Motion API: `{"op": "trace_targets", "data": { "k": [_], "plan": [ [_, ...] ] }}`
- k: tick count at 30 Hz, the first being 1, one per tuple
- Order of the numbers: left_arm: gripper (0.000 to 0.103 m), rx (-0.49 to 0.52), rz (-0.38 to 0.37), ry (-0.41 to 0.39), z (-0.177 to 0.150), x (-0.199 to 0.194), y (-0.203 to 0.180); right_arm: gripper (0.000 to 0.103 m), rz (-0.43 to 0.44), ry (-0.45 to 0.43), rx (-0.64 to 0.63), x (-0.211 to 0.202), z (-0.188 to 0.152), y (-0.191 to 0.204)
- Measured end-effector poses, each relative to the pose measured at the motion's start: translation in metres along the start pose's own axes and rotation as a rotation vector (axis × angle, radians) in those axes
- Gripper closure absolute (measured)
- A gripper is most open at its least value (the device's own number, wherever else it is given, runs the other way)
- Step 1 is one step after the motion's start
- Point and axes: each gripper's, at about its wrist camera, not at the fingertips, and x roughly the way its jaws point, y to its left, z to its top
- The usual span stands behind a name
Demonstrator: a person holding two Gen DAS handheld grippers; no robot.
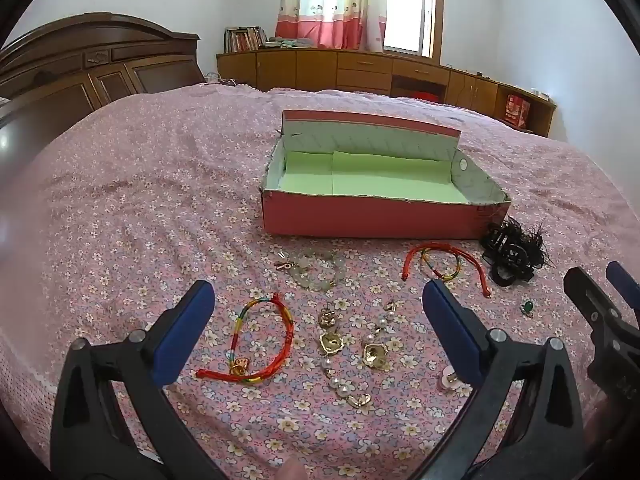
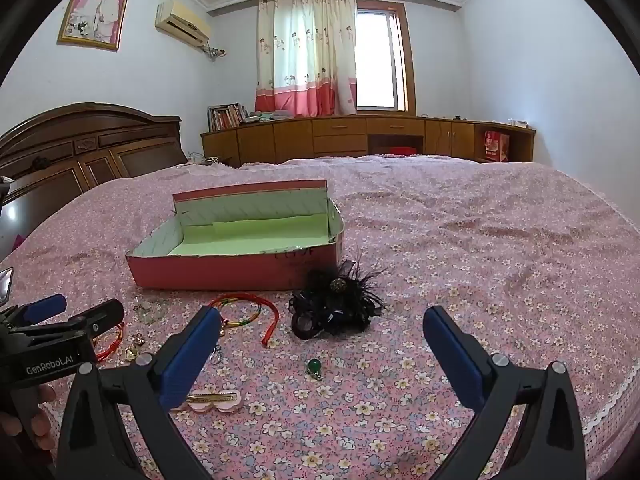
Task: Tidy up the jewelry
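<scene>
Right now I am looking over the jewelry lying loose on the floral bedspread [image 1: 120,208], just short of the empty pink box [image 1: 372,220]. I am judging the rainbow cord bracelet [image 1: 262,340] light and limp, best pinched across its cord; the pearl earrings [image 1: 332,344] seem small and slippery. Both my left gripper [image 1: 320,336] and right gripper [image 2: 320,356] are hovering spread wide, holding nothing.

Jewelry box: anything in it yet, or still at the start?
Done: nothing; the box looks empty. In hand: nothing; left gripper and right gripper are open above the bedspread. Left: string bracelets, gold earrings, green ring, black hairpiece.
</scene>
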Motion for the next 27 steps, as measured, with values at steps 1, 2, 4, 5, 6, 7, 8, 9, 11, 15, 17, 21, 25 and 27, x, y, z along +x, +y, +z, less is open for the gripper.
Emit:
{"op": "trace_targets", "data": {
  "k": [1,2,4,5,6,7,8,9,11,15,17,21,25,27],
  "plan": [
    [0.006,0.001,0.001,-0.002,0.0,-0.0001,0.0,0.0,0.001,-0.001,0.004,-0.0002,0.0,-0.0003],
    [0.006,0.001,0.003,-0.002,0.0,-0.0001,0.0001,0.0,0.001,0.0,0.004,-0.0004,0.0001,-0.0003],
    [0.006,0.001,0.006,-0.001,0.0001,0.0001,0.0007,0.0,0.001,-0.003,0.005,-0.0004,0.0003,-0.0003],
    [0.006,0.0,0.007,-0.001,0.0002,0.0001,0.0012,0.0,0.0,-0.003,0.005,-0.0006,0.0005,-0.0003],
    [0.006,-0.001,0.008,-0.001,0.0004,0.0002,0.0019,0.0,0.001,-0.002,0.004,-0.0004,0.0004,-0.0002],
    [0.006,-0.002,0.009,-0.001,0.0007,0.0003,0.0028,0.0,0.001,-0.002,0.004,-0.0007,0.0007,-0.0002],
    [0.006,-0.003,0.009,-0.001,0.0011,0.0006,0.0037,0.0,0.001,-0.002,0.003,-0.0004,0.0006,-0.0001],
    [0.006,-0.004,0.011,-0.001,0.0014,0.0009,0.0048,0.0,0.001,-0.002,0.002,-0.0004,0.0005,-0.0001],
    [0.006,0.003,0.007,-0.002,0.0058,-0.0007,-0.0007,0.0,0.0,-0.002,0.002,-0.0008,0.0008,0.0],
    [0.006,0.006,0.008,-0.006,0.005,-0.0017,-0.001,0.0,0.001,-0.002,0.003,-0.0008,0.0008,-0.0003],
    [0.006,0.007,0.009,-0.008,0.0045,-0.0019,-0.0014,0.0,0.001,-0.002,0.003,-0.0007,0.0008,-0.0004],
    [0.006,0.007,0.007,-0.008,0.0035,-0.0027,0.0024,0.0,0.001,-0.002,0.004,-0.0005,0.0006,0.0],
    [0.006,0.009,0.008,-0.007,0.0046,-0.0016,0.0032,0.0,0.002,-0.002,0.006,-0.0002,0.0004,0.0009],
    [0.006,0.009,0.009,-0.008,0.0043,-0.0015,0.0038,0.0,0.004,0.0,0.006,-0.0006,0.0004,0.0015]
  ]
}}
